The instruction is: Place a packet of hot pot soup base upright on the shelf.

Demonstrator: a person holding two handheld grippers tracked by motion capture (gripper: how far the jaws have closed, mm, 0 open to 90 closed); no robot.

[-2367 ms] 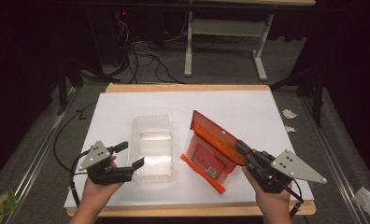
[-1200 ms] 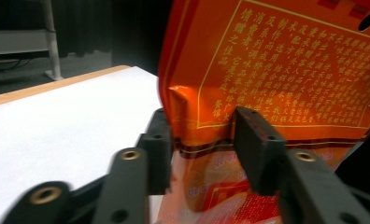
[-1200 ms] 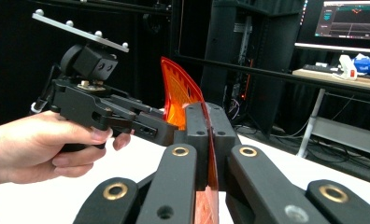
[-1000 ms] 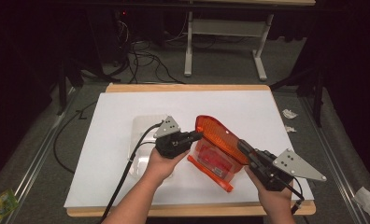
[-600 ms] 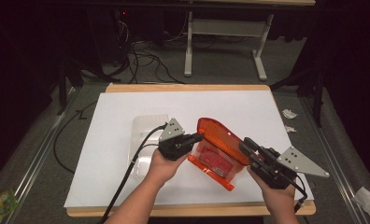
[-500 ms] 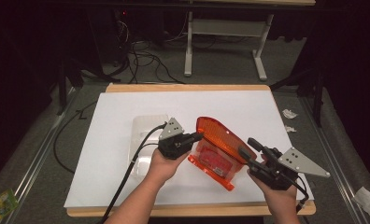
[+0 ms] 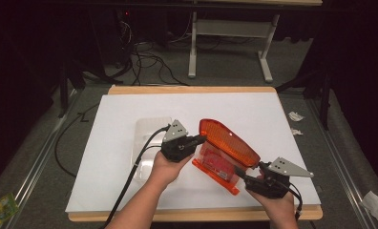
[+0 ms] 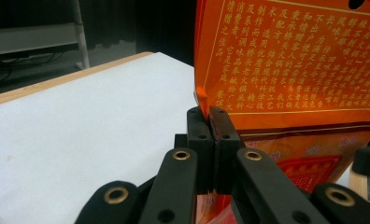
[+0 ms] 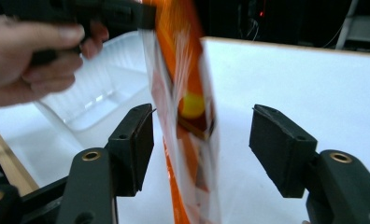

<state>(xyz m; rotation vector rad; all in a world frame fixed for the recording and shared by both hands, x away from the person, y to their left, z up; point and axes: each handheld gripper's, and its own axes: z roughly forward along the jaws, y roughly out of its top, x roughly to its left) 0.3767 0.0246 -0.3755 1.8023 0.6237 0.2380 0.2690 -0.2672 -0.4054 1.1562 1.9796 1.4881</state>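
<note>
Left gripper (image 7: 200, 139) reaching in from 7 o'clock, jaws clamped on the upper corner of the orange bag (image 7: 227, 143), held upright at table centre. Right gripper (image 7: 241, 172) low at 5 o'clock, jaws just opened, astride the bag's lower edge without pressing. Clear tray (image 7: 149, 136) just behind the left hand. Bare white table (image 7: 273, 112) toward 12 and 2. Bag blurred in the right gripper view.

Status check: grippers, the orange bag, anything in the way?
Left gripper shut on orange bag edge. Right gripper fingers just opened, bag between, untouched. Clear tray behind left hand; nothing blocking.
</note>
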